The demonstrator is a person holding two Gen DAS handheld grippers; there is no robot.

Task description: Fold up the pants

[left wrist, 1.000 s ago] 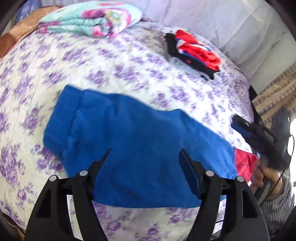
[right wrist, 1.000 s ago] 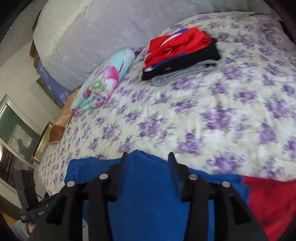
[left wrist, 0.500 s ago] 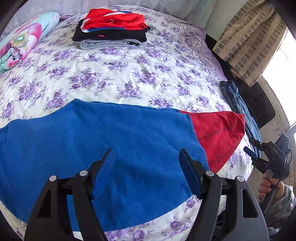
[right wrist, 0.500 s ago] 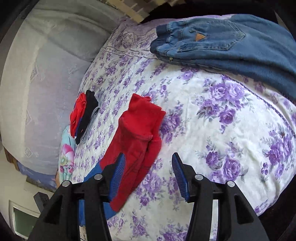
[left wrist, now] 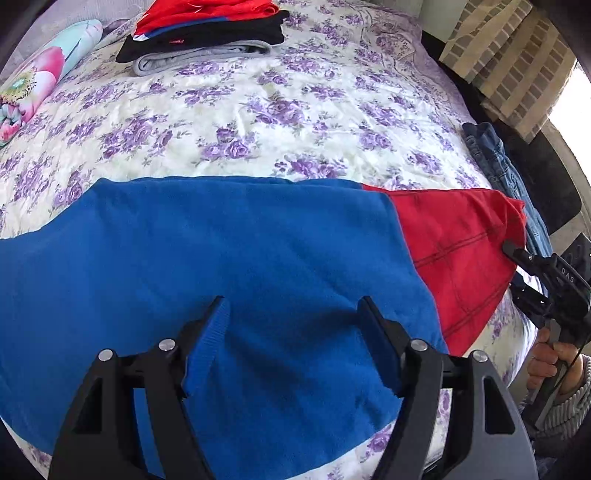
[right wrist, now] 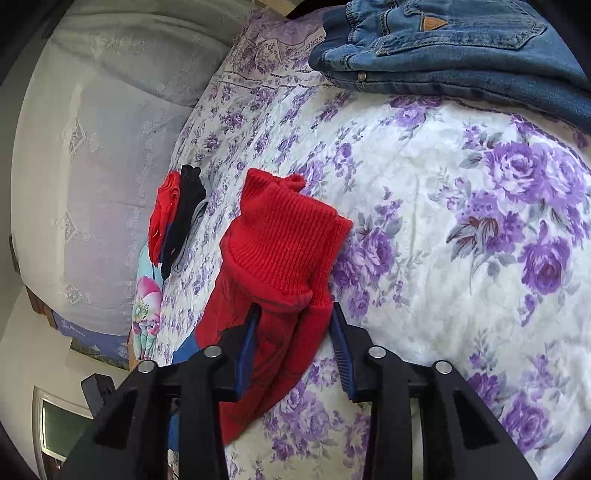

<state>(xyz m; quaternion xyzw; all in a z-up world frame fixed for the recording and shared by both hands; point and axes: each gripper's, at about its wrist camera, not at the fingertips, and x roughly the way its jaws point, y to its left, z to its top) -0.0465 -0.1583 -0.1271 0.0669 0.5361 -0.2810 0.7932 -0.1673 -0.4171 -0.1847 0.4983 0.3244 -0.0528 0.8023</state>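
Note:
The blue pants (left wrist: 221,266) with red lower legs and ribbed cuffs (left wrist: 458,243) lie flat across the near edge of the bed. My left gripper (left wrist: 293,314) is open and hovers above the blue part, holding nothing. My right gripper (right wrist: 293,317) is open with its jaws on either side of the red leg end (right wrist: 280,251), just below the ribbed cuff. In the left wrist view the right gripper (left wrist: 517,273) sits at the red cuff's far right edge, held by a hand.
The bed has a purple-flowered cover (left wrist: 295,110). A stack of folded clothes (left wrist: 207,29) lies at the far side, a flowered pillow (left wrist: 29,85) at the left. Folded jeans (right wrist: 461,44) lie near the bed's right edge. A curtain (left wrist: 506,55) hangs beyond.
The left gripper has moved closer over the blue part. The right gripper has swung from the blue part to the red cuff end and now straddles it.

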